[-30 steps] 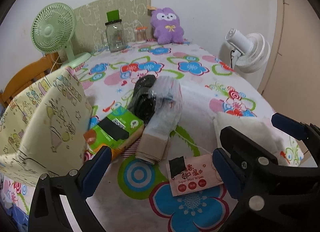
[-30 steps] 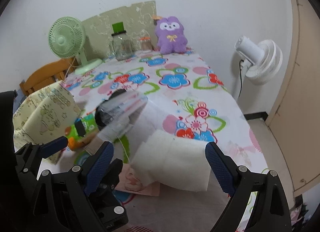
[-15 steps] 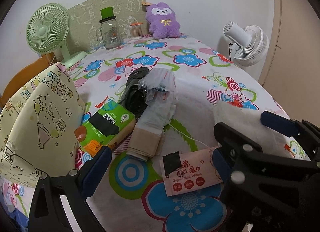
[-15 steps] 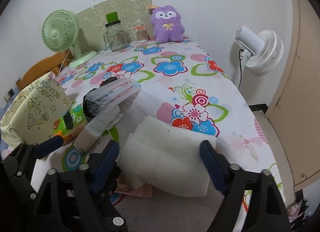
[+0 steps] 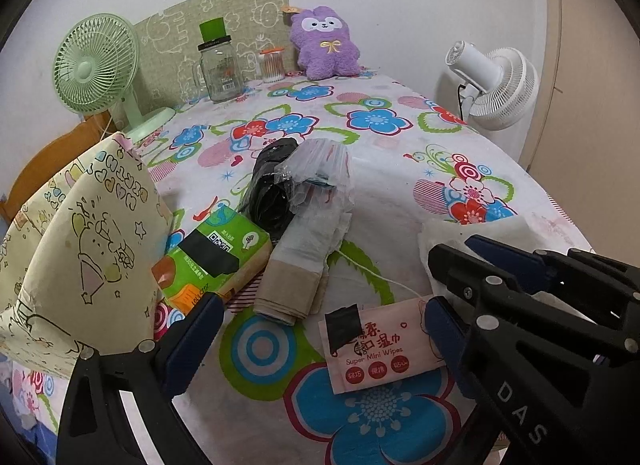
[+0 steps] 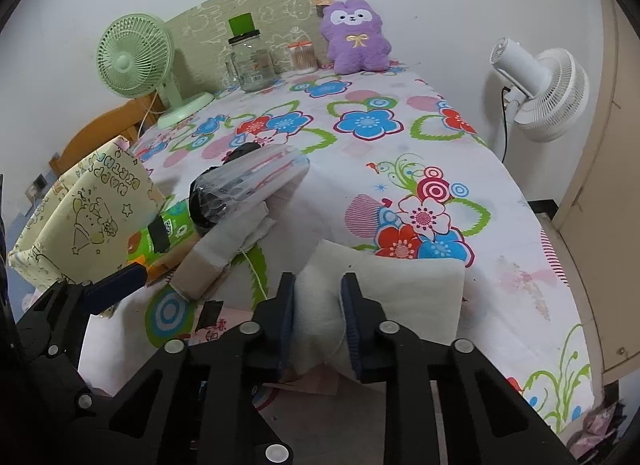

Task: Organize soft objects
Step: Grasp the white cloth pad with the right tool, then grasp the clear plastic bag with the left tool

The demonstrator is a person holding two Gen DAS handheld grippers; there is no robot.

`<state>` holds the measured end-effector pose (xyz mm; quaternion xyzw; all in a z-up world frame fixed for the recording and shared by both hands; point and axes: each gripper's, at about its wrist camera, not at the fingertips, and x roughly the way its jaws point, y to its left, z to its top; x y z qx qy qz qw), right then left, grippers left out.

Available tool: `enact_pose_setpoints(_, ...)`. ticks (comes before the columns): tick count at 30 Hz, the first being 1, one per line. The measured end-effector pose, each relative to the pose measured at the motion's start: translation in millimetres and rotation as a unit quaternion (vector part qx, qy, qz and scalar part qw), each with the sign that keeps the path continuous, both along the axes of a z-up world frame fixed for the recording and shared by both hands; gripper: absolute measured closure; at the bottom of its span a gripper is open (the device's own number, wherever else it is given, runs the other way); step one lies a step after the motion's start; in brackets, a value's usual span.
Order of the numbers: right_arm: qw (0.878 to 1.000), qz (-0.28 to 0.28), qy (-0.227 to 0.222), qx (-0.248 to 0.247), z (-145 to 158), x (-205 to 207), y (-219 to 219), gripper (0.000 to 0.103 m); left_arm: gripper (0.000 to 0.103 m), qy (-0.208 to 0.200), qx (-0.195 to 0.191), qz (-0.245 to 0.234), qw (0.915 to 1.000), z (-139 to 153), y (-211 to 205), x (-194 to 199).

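A white folded cloth [image 6: 400, 285] lies at the near right of the flowered table. My right gripper [image 6: 318, 305] is closing on its near edge; the cloth is bunched between the blue pads, which press into it. In the left wrist view the cloth [image 5: 444, 231] shows behind that gripper [image 5: 460, 255]. My left gripper [image 5: 324, 309] hangs open over a pink wipes pack [image 5: 380, 349], holding nothing. Beyond it lie a beige-and-white tissue bundle [image 5: 300, 265], a green tissue pack [image 5: 216, 253], a black roll [image 5: 272, 185] and a clear plastic packet [image 5: 320, 169].
A yellow printed fabric basket [image 5: 88, 249] stands at the left edge. At the back are a green fan [image 5: 96, 61], a glass jar [image 5: 220, 69], a swab pot [image 5: 272, 63] and a purple plush [image 5: 324, 45]. A white fan [image 5: 496, 85] stands off the table's right side.
My right gripper's jaws came together from wide open onto the white cloth, bunching its near edge. The left gripper stayed open in much the same place.
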<state>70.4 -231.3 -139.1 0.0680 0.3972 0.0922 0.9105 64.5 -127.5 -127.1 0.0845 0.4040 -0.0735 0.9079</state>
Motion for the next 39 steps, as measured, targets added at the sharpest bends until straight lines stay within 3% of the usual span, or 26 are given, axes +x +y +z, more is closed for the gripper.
enact_pose_setpoints(8,1.0,0.0,-0.003,-0.004,9.2,4.1,-1.0,0.089,0.004,-0.02,0.019,0.002,0.9996,11.6,-6.3,1.0)
enact_pose_setpoints(27,0.999,-0.004,-0.051,-0.006,37.6,36.5,-12.6,0.089,0.005,-0.065,0.034,0.011,0.9972,37.8,-17.3,38.2)
enact_pose_setpoints(39,0.999,-0.012,-0.048,0.0,31.9,67.5,-25.4,0.089,0.014,-0.049,0.044,0.018,0.9977,28.7,-28.7,72.8)
